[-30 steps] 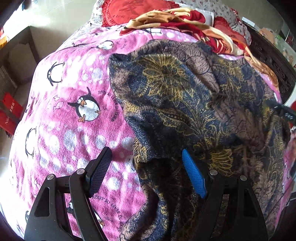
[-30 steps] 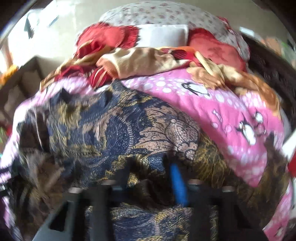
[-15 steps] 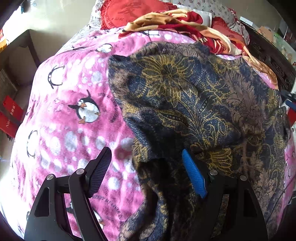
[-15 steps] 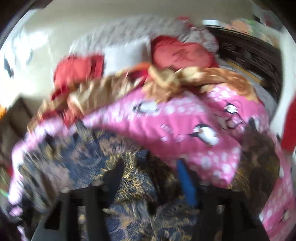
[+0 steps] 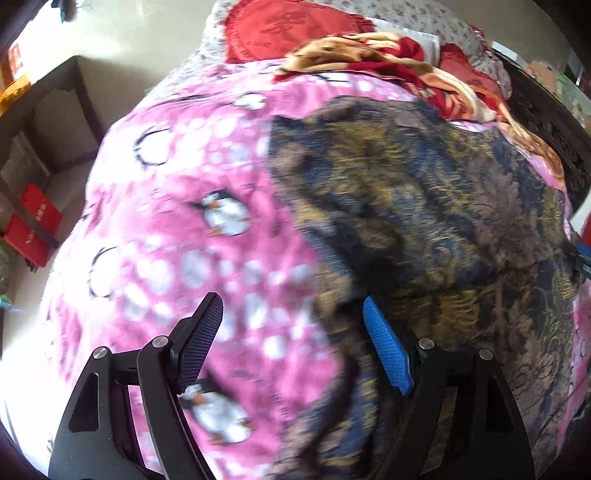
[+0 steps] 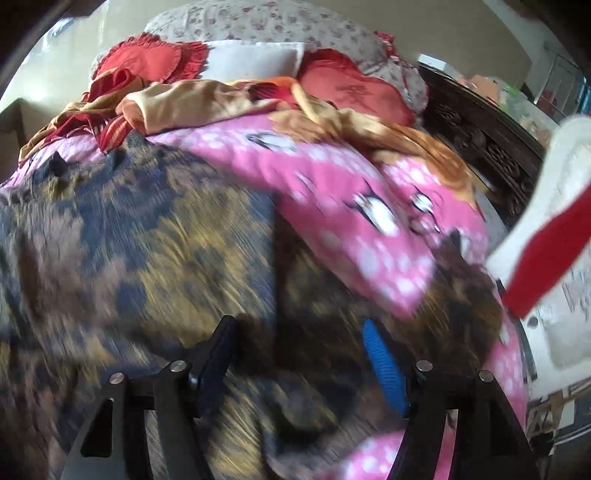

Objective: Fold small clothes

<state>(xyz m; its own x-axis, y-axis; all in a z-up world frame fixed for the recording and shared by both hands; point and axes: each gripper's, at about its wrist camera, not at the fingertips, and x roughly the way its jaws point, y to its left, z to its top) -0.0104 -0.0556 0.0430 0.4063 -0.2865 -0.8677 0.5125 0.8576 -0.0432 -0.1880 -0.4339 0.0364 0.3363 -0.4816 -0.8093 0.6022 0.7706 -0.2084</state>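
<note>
A dark blue, brown and gold patterned garment [image 5: 424, 206] lies spread on a pink penguin blanket [image 5: 177, 206]; it fills the left of the right wrist view [image 6: 129, 251]. My left gripper [image 5: 291, 332] is open over the garment's left edge, its blue finger against the cloth and its black finger over the blanket. My right gripper [image 6: 299, 350] is open low over the garment's right part, with cloth between the fingers. Both views are motion-blurred.
Crumpled red and tan clothes [image 6: 207, 99] and red cushions [image 5: 288, 33] lie at the head of the bed. A dark carved bed frame [image 6: 480, 140] runs along the right. A dark shelf [image 5: 48, 110] and red boxes [image 5: 33, 225] stand at the left.
The right gripper has opened and let go of the garment fold it was pinching. The left gripper has shifted slightly left, staying open. The garment lies flatter.
</note>
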